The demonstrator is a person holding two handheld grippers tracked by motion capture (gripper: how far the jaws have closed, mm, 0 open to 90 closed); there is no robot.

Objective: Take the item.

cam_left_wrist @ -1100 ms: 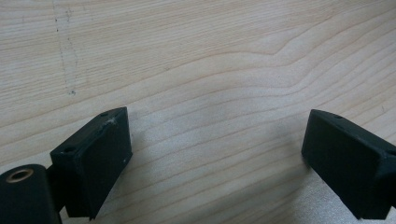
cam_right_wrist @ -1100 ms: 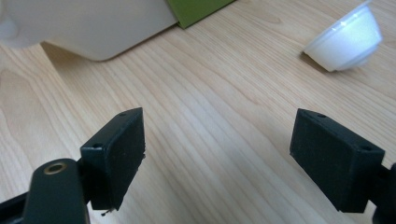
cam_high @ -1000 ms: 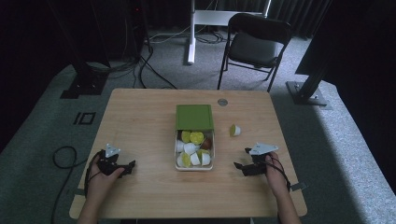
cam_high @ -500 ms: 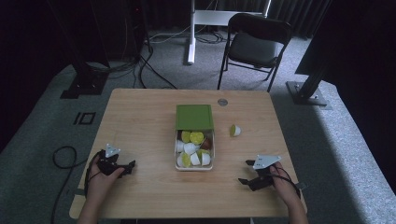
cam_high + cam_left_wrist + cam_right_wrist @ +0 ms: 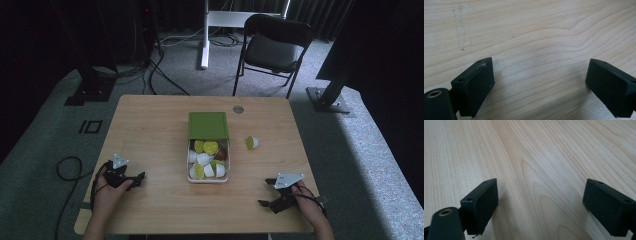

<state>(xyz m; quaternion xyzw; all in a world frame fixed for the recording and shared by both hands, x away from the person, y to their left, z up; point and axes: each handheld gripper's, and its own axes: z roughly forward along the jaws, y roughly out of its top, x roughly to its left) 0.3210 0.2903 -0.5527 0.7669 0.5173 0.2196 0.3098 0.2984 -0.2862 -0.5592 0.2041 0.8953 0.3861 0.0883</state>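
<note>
A clear box with a green lid folded back stands at the table's middle, holding several yellow-green, white and brown capsules. One loose capsule lies on the wood to its right. My left gripper rests open near the front left, and in its own view the left gripper has only bare wood between the jaws. My right gripper sits open near the front right corner; the right gripper holds nothing.
The wooden table has a small round grey insert near its far edge. Behind it stand a black folding chair, a white desk leg and floor cables. A metal stand base sits at the right.
My right gripper has drawn back toward the table's front right edge, away from the box. The left gripper has stayed put.
</note>
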